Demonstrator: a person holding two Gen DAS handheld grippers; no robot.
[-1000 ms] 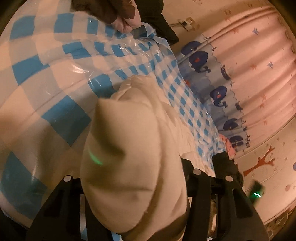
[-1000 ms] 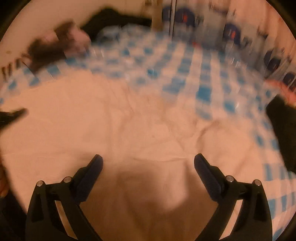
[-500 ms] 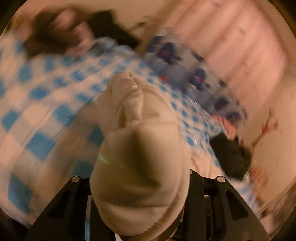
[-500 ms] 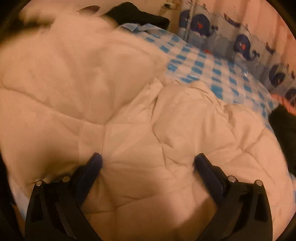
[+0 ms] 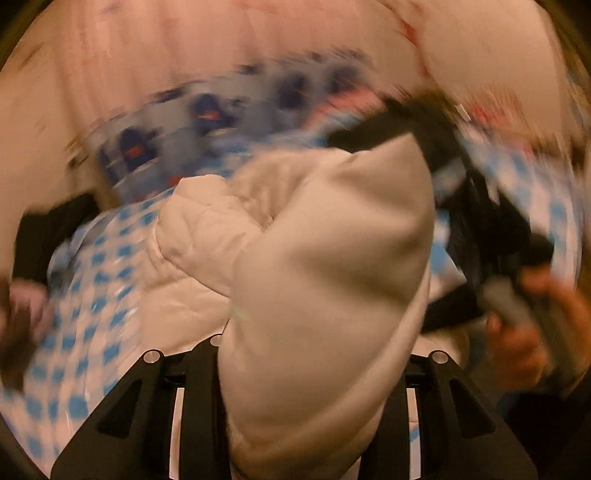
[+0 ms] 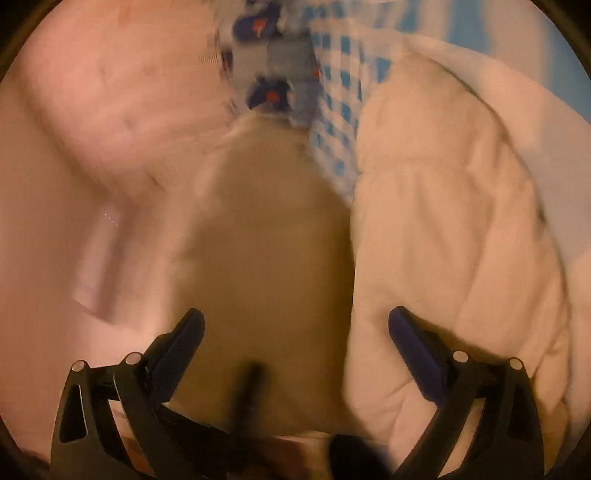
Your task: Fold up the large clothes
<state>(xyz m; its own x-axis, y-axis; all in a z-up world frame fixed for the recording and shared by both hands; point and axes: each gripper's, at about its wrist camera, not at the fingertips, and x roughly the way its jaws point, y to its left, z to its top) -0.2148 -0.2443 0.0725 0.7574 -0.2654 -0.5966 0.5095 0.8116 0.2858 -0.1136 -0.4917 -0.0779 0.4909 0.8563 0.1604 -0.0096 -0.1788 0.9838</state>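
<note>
A cream quilted jacket point(image 5: 325, 258) lies on the blue-and-white checked cloth point(image 5: 92, 295). My left gripper point(image 5: 310, 350) is shut on a thick fold of it; the bunched fabric rises between the black fingers and hides their tips. The view is blurred by motion. In the right wrist view my right gripper point(image 6: 295, 328) stands open just above the jacket, its blue pads point(image 6: 406, 332) wide apart. Smooth cream fabric point(image 6: 266, 258) lies below them and a quilted part point(image 6: 443, 221) to the right. The right gripper's body point(image 5: 480, 240) and the hand point(image 5: 517, 332) holding it appear at the right of the left wrist view.
A curtain with dark blue whales point(image 5: 207, 110) hangs behind the table, also blurred as the curtain point(image 6: 266, 22) in the right view. Dark clothes point(image 5: 40, 236) lie at the far left edge, and a brown and pink item point(image 5: 18, 325) beside them. The checked cloth point(image 6: 332, 92) shows past the jacket.
The left gripper has swung and rolled with the cream fold in it, now facing the curtain; the right hand and gripper have come into its view. The right gripper has shifted over the jacket.
</note>
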